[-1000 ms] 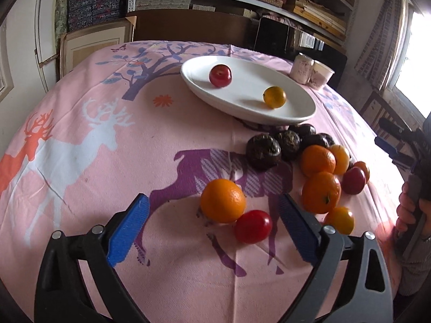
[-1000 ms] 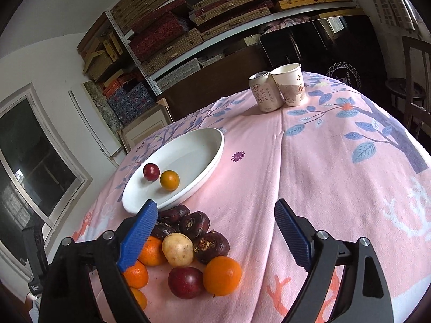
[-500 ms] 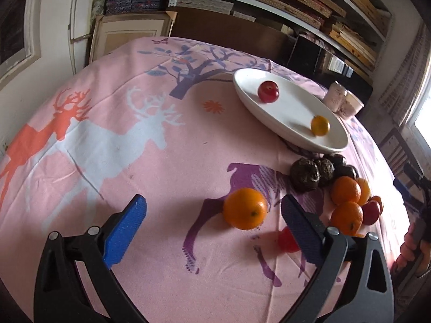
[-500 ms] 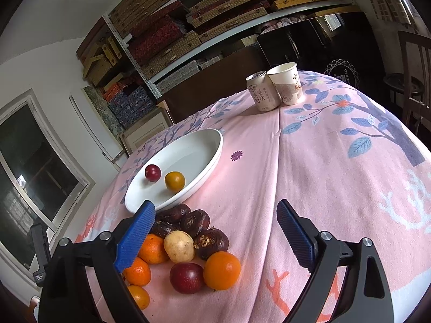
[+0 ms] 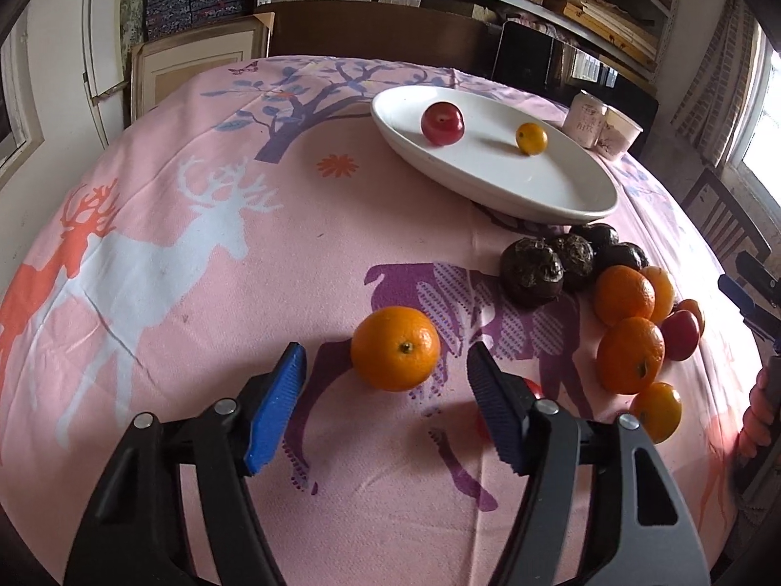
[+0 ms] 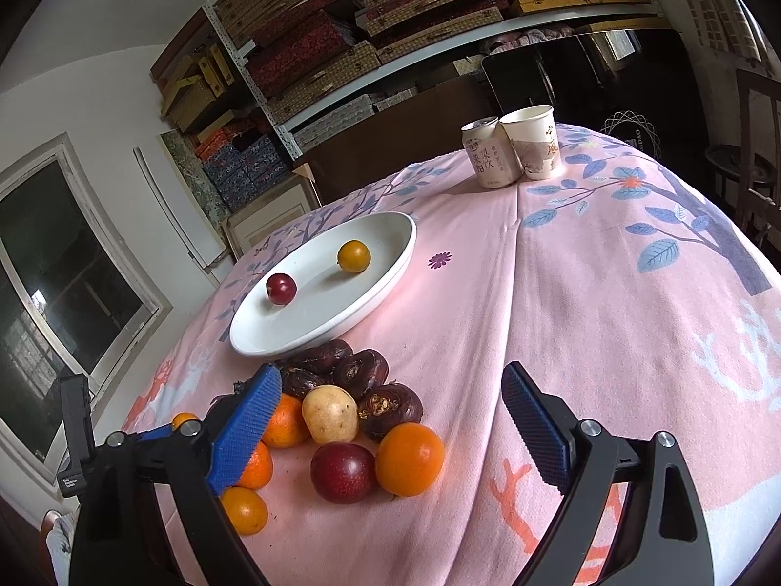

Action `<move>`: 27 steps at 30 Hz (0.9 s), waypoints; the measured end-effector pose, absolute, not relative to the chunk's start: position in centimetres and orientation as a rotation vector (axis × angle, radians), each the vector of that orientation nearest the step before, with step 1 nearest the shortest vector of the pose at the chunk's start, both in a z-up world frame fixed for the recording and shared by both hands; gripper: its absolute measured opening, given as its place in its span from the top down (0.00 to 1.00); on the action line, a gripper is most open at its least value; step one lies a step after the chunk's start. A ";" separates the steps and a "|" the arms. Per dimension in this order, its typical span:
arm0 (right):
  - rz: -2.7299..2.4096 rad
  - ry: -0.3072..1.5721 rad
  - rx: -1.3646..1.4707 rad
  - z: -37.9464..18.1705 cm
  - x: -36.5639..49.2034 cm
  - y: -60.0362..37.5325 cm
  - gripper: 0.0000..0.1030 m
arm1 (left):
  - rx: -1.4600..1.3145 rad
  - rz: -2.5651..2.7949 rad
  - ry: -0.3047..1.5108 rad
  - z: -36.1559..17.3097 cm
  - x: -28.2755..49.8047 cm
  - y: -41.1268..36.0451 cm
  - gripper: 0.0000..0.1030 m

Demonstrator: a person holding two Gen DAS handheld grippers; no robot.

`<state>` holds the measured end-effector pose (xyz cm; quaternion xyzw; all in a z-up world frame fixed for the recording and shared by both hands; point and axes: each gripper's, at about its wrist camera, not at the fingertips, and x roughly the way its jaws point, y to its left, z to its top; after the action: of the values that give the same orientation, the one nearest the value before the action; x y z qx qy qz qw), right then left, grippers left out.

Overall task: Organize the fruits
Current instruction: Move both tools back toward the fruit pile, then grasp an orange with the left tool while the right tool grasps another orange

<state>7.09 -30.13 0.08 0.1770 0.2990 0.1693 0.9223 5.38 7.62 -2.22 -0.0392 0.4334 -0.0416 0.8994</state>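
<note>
- Left wrist view: your left tongs [image 5: 385, 381] have just been closing, and the lone orange [image 5: 395, 354] sits between the blue pads [image 5: 278, 415], untouched so far, with daylight on both sides. It lies apart from the fruit pile [image 5: 629, 322], which leaves clear cloth around it for a grasp. A red fruit [image 5: 532, 388] hides behind the right-hand pad. The white dish [image 5: 493, 185], holding a plum and a small citrus, lies beyond, across bare surface [image 5: 195, 303].
- Right wrist view: your right tongs [image 6: 390, 420] hang spread wide and empty above the pile [image 6: 341, 420]. Can [image 6: 490, 154] and cup [image 6: 532, 141] stand well apart at the far edge.
</note>
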 end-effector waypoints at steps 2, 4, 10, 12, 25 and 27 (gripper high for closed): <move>0.356 0.621 0.348 0.1 7.0 -29.8 0.10 | -0.081 -0.103 0.907 -2.4 5.8 7.4 0.42; 0.361 0.633 0.321 0.0 6.9 -29.4 0.10 | -0.077 -0.103 0.906 -2.4 6.0 7.4 0.46; 0.372 0.723 0.261 -0.8 5.8 -29.0 0.25 | -0.075 -0.133 0.901 -2.4 6.2 7.3 0.62; 0.381 0.755 0.268 -1.3 5.6 -29.3 0.34 | -0.071 -0.142 0.900 -2.3 6.2 7.1 0.64; 0.477 0.890 0.408 -3.7 7.3 -29.7 0.52 | -0.065 -0.187 0.902 -2.5 6.3 6.4 0.64; 0.490 0.898 0.455 -4.0 7.6 -30.2 0.55 | -0.072 -0.191 0.903 -2.5 6.4 6.5 0.64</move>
<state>7.65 -30.23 -4.02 0.2156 0.4257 0.2323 0.8475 6.38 6.48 -2.49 -0.0349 0.4357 -0.0920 0.8947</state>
